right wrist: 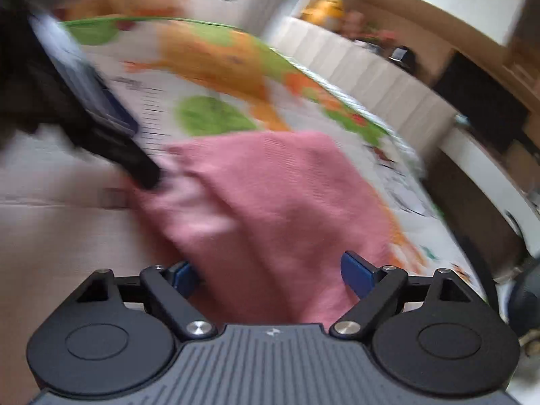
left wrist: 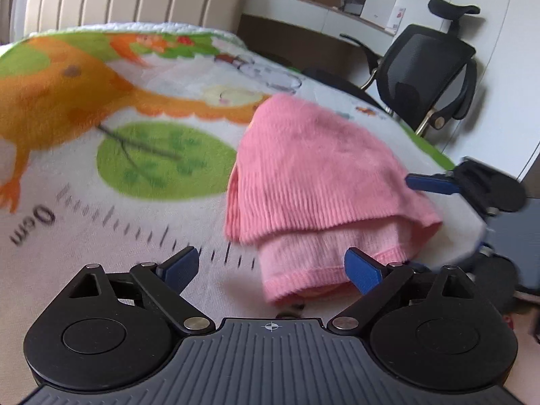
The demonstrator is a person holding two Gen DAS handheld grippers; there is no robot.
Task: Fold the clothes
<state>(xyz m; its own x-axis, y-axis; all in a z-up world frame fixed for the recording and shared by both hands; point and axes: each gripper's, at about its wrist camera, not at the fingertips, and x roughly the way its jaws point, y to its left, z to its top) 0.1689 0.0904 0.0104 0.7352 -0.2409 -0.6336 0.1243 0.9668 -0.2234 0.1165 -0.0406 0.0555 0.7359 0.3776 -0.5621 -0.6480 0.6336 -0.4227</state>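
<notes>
A pink ribbed knit garment (left wrist: 314, 175) lies folded in layers on a colourful cartoon blanket (left wrist: 101, 108). My left gripper (left wrist: 270, 266) stands open at its near hem, with a corner of the hem between the jaws; the right pad is against the fabric without pinching it. One blue finger (left wrist: 432, 184) of my right gripper reaches the garment's right edge. In the blurred right wrist view, the right gripper (right wrist: 270, 275) is open with the pink garment (right wrist: 270, 195) lying between its jaws. The left gripper's black finger (right wrist: 135, 162) touches the garment's far left corner.
A black office chair (left wrist: 428, 77) stands beyond the blanket's right edge. A cream padded headboard (left wrist: 135, 0) runs along the back, with a white desk (left wrist: 303, 10) to its right. In the right wrist view a beige surface (right wrist: 50, 222) lies left of the garment.
</notes>
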